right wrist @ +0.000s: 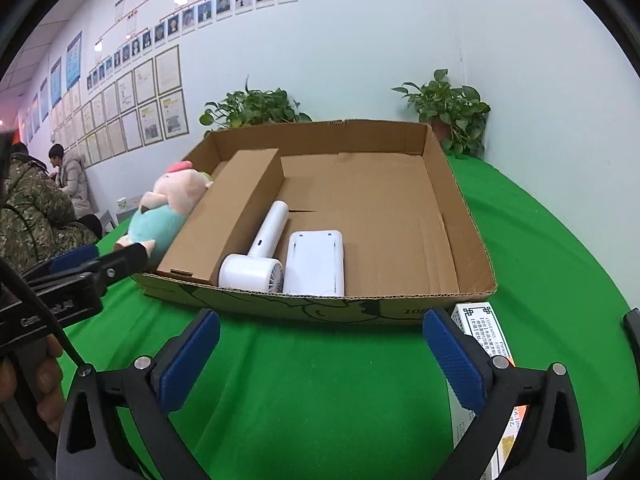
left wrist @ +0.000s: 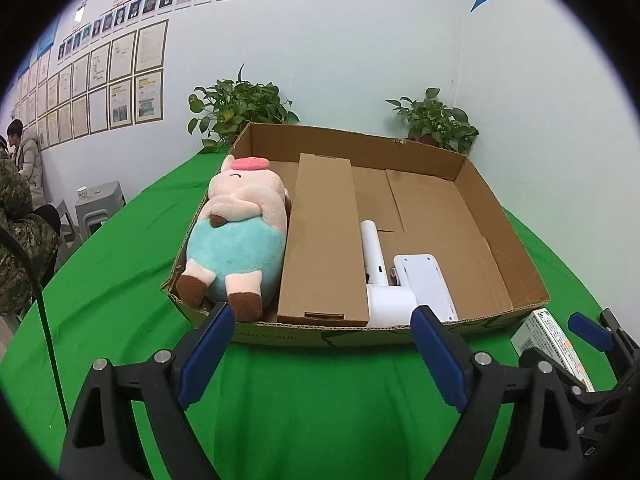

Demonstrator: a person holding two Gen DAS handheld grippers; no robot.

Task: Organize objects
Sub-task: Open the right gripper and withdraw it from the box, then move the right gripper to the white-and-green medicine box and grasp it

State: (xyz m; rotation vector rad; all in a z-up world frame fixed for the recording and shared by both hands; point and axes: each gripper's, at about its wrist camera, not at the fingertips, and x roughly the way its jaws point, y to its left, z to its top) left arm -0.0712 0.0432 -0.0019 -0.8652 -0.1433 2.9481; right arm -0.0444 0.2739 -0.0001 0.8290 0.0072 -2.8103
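Both hand-held grippers hang over the green counter (right wrist: 320,380) just in front of the cardboard tray (right wrist: 460,216), jaws wide apart and nothing between them. The left hand-held gripper (left wrist: 322,354) faces the tray's near wall, toward its left half. The right hand-held gripper (right wrist: 322,362) faces the same wall, further right.

A small printed box (right wrist: 486,344) lies on the counter outside the tray, just off its near right corner. From the right wrist view it sits beside and partly behind the right hand-held gripper's right finger, not between the pads. It is white, long and narrow, with black print and an orange patch.

Inside the tray, a plush pig (left wrist: 236,236) lies along the left wall, feet toward the near wall. It is pink, with a teal body, brown hooves and a pink cap. Just beside it lies a long brown carton (left wrist: 324,240), closed, running from the near wall toward the far wall. Right of the carton lies a white handheld fan (right wrist: 260,256), head at the near wall, handle pointing away. A flat white device (right wrist: 316,264) lies just right of the fan. The tray's right half is bare cardboard.
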